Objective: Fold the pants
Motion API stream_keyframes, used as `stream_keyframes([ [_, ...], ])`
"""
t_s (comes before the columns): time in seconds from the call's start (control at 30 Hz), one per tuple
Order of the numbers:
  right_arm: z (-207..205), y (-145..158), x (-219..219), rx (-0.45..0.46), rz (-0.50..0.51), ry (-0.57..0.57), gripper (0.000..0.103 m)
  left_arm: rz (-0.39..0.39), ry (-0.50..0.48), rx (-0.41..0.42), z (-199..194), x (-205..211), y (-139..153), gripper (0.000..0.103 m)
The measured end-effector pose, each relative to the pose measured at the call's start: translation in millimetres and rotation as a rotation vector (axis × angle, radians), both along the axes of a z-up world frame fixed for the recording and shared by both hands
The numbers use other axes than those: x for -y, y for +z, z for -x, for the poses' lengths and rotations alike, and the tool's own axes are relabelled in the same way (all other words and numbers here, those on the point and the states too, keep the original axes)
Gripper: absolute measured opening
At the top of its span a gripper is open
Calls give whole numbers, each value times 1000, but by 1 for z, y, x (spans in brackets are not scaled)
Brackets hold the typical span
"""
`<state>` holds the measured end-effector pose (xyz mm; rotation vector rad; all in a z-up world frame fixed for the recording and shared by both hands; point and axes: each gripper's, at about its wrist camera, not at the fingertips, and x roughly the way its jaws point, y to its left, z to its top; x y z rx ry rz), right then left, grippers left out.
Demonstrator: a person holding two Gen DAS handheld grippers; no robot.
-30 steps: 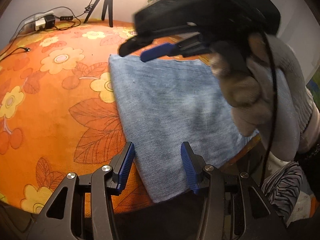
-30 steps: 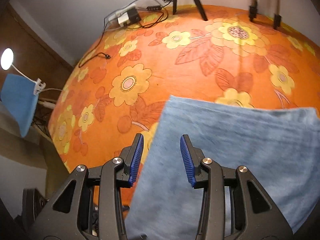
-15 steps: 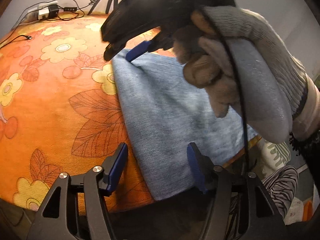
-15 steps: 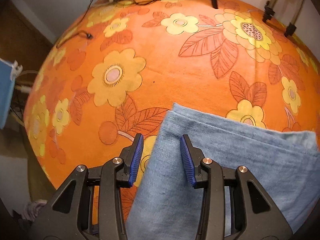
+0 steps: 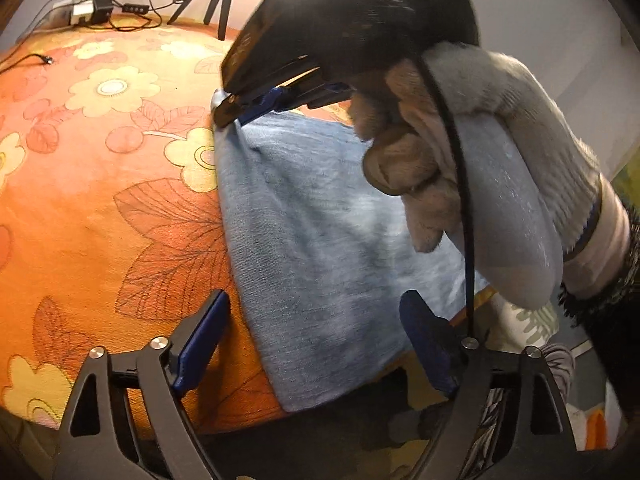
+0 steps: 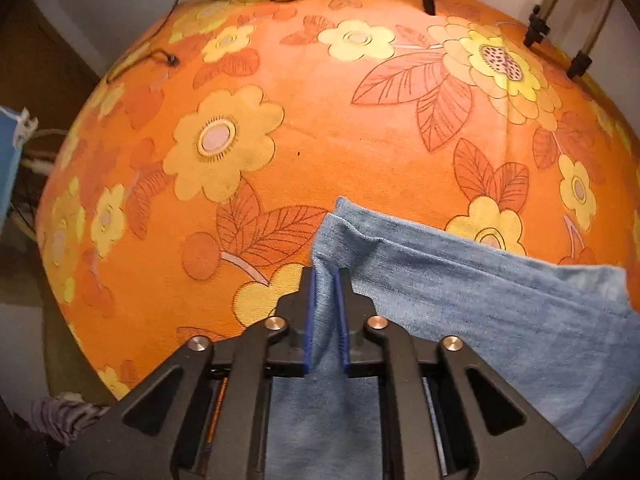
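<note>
Pants [image 5: 320, 248], folded into a pale denim slab, lie on the orange flowered surface [image 5: 100, 200] with the near end at its front edge. Lifting by one corner alone could let the layers peel apart and undo the fold, since only the right claw [image 6: 325, 312] has a grip. Its jaws have just been closing and now pinch the far-left corner of the cloth. The left claw [image 5: 316, 344] has just been opening; it stands wide, astride the near end, its pads clear of the denim.
</note>
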<state>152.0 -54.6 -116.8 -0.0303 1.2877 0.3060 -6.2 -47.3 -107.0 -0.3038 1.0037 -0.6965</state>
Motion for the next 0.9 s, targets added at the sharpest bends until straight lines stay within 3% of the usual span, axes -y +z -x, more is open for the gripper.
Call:
stream_keyframes([
  [0.23,10,26,20,64,-90,-37,5,-37,-6,-3,-4,11,1,94],
  [0.4,15,47,38,102,-154,-66,5,-2,20,-33,-9,15,-1,93],
  [0.47,16,52,45,111,-171,-69,5,16,28,-47,-10,14,-5,84],
  [0.63,17,61,63,131,-204,-99,5,29,19,-53,-13,23,-7,31],
  [0.77,18,63,71,146,-222,-113,5,16,9,48,-4,30,10,16],
  [0.9,22,74,82,177,-269,-132,5,1,-37,209,10,50,43,13],
])
